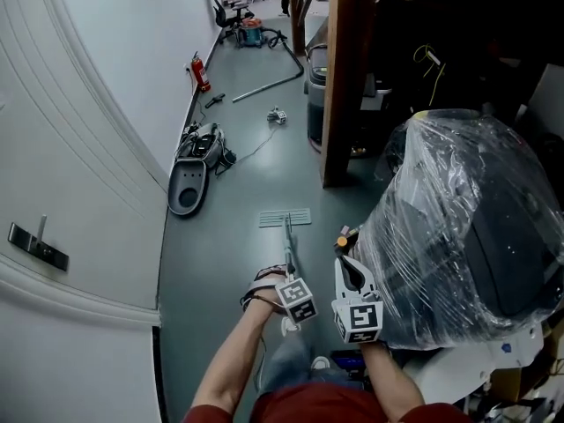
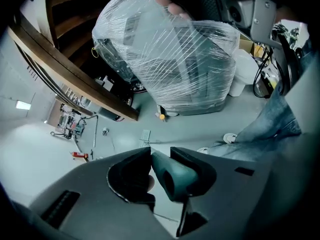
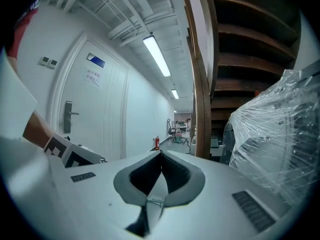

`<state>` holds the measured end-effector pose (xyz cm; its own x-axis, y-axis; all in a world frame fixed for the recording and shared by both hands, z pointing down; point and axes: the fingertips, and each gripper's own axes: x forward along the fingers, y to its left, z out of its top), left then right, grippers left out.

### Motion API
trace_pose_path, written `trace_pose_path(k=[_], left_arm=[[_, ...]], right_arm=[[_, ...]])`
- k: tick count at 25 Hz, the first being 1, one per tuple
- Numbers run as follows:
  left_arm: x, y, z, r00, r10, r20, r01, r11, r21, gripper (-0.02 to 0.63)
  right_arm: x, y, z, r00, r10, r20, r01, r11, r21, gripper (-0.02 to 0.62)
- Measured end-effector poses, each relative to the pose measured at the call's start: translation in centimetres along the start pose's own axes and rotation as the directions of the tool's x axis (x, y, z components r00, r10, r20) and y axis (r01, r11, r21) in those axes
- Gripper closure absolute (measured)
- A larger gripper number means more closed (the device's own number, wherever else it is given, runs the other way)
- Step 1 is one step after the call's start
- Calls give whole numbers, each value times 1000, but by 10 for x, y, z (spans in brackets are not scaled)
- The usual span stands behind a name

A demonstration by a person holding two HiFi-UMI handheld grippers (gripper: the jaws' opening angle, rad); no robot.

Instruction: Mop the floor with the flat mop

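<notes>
The grey floor point(image 1: 229, 245) bears the flat mop point(image 1: 285, 218), a fire extinguisher point(image 1: 201, 73) and a metal tube point(image 1: 267, 87).

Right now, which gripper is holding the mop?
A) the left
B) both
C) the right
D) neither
A: the left gripper is closed on the mop handle, while the right gripper has its jaws shut together on nothing.

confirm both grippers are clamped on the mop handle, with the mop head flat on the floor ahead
Only the left gripper is clamped on the mop handle. The right gripper view shows the right gripper with its jaws closed tip to tip on nothing. The mop head does lie flat on the floor ahead.
</notes>
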<state>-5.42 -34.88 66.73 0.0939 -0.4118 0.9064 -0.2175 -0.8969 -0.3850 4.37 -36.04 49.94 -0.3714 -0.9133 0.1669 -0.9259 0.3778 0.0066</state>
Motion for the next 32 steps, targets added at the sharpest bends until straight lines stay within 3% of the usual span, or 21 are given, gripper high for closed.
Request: trace_pose_path(k=[7, 18, 32], left_arm=[[-30, -58, 9, 1000, -10, -22, 11, 1000, 6, 474], [-74, -142, 1, 1000, -15, -24, 15, 1000, 0, 473], [-128, -222, -50, 999, -33, 22, 34, 999, -5, 474]], right_arm=[[-62, -9, 3, 999, -21, 37, 20, 999, 26, 577], [-148, 23, -12, 1000, 0, 19, -1, 999, 35, 577], [-216, 111, -16, 1000, -11, 11, 11, 1000, 11, 577]])
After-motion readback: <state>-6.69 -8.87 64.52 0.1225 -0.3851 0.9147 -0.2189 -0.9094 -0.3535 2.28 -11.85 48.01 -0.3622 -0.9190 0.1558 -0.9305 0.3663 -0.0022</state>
